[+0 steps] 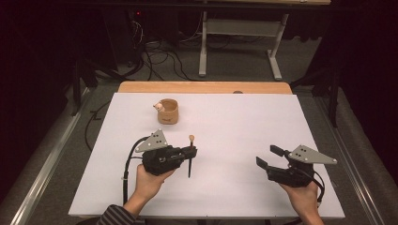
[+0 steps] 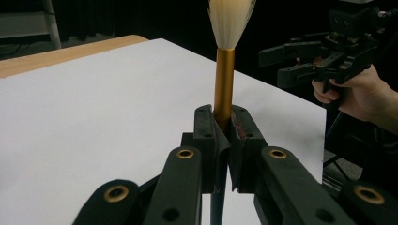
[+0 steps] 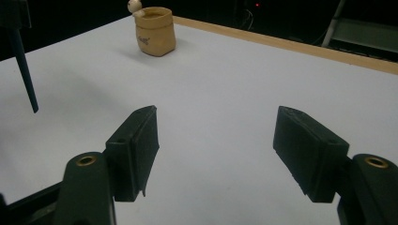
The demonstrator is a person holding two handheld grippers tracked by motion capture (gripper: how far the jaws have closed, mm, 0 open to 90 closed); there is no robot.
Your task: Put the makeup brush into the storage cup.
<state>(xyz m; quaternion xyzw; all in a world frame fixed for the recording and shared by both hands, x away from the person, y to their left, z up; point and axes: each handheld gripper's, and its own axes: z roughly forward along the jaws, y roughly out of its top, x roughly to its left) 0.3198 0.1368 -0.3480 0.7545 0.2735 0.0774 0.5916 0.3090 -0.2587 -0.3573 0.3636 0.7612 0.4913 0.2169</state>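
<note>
At left, the left gripper is clamped tight on a calligraphy brush, its pads pinching the golden ferrule just below the pale bristles; the brush is held above the white sheet rather than resting on it, bristle end pointing toward the far side of the table and the dark handle trailing back toward the person. Gripping near the head rather than along the thin handle likely gives firmer control of the tip. Farther back and slightly left of the brush stands a small tan pot with a little figure on its rim, upright and well apart from both hands, probably the brush's holder, left clear so it can be approached from above. At right, the right gripper hangs low over the sheet with its jaws spread wide and nothing between them, as the right gripper view's bare white gap shows; it seems to be standing off, well apart from the brush, ready to assist or steady the pot if needed.
</note>
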